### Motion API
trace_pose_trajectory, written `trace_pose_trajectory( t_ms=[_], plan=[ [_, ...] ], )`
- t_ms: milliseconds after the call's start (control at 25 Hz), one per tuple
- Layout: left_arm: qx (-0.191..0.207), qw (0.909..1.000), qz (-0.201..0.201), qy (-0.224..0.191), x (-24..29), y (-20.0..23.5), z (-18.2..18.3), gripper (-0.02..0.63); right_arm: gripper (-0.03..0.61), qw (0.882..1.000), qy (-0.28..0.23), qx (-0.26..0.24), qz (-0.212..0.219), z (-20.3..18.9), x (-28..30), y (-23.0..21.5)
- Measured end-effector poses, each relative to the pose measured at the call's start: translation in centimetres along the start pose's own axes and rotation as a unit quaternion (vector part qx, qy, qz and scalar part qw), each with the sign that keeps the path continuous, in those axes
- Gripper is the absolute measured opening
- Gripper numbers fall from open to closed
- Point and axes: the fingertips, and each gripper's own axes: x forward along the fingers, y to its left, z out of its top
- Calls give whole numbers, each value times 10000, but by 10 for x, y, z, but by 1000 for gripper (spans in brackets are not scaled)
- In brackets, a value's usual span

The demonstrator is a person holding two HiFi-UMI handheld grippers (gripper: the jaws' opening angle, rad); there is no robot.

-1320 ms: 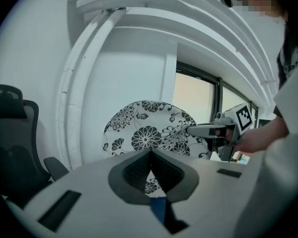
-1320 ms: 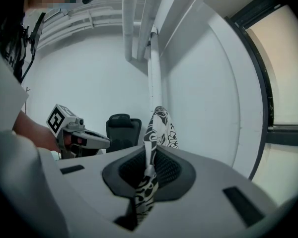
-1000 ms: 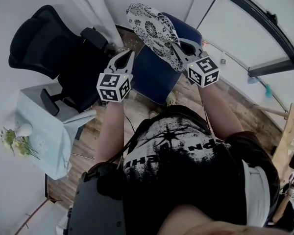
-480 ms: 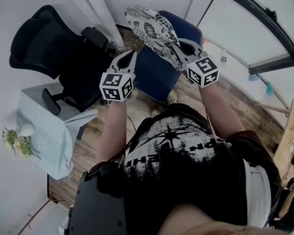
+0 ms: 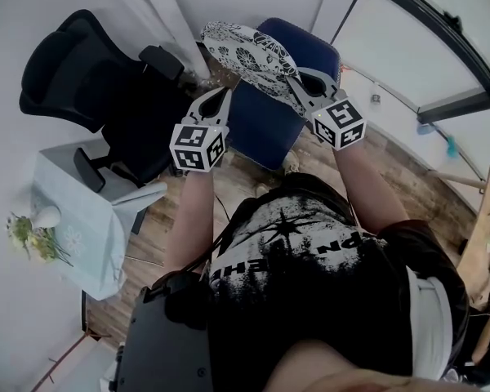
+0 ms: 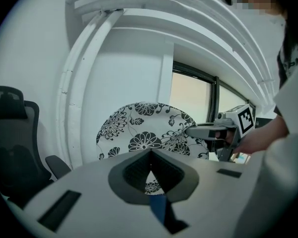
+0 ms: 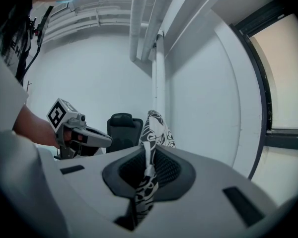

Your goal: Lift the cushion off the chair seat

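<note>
A round white cushion (image 5: pixel 247 55) with black flowers hangs in the air above the blue chair (image 5: pixel 265 129), clear of its seat. My right gripper (image 5: pixel 294 80) is shut on the cushion's near edge, and the right gripper view shows the patterned cloth (image 7: pixel 147 182) pinched between the jaws. To the cushion's left, my left gripper (image 5: pixel 220 95) is shut, empty and apart from it. In the left gripper view the cushion (image 6: pixel 144 133) faces me broadside beyond the closed tips, with the right gripper (image 6: pixel 192 131) gripping its right rim.
A black office chair (image 5: pixel 90 88) stands left of the blue one. Lower left is a small table with a pale cloth (image 5: pixel 90 219) and a vase of flowers (image 5: pixel 33 227). White wall and pipes lie behind, a window frame (image 5: pixel 441 47) to the right, and a wooden floor below.
The cushion has swung a little to the left in the right gripper's hold and lies flatter. Both grippers have hardly moved.
</note>
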Motion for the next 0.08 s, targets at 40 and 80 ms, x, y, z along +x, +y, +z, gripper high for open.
trace_pose_trajectory(
  t_ms=[40, 80],
  plan=[
    [-35, 10000, -8, -7, -2, 0, -1, 12, 29, 10000, -5, 11, -2, 0, -1, 2],
    [-70, 10000, -16, -15, -3, -1, -2, 12, 29, 10000, -9, 23, -4, -1, -2, 3]
  ],
)
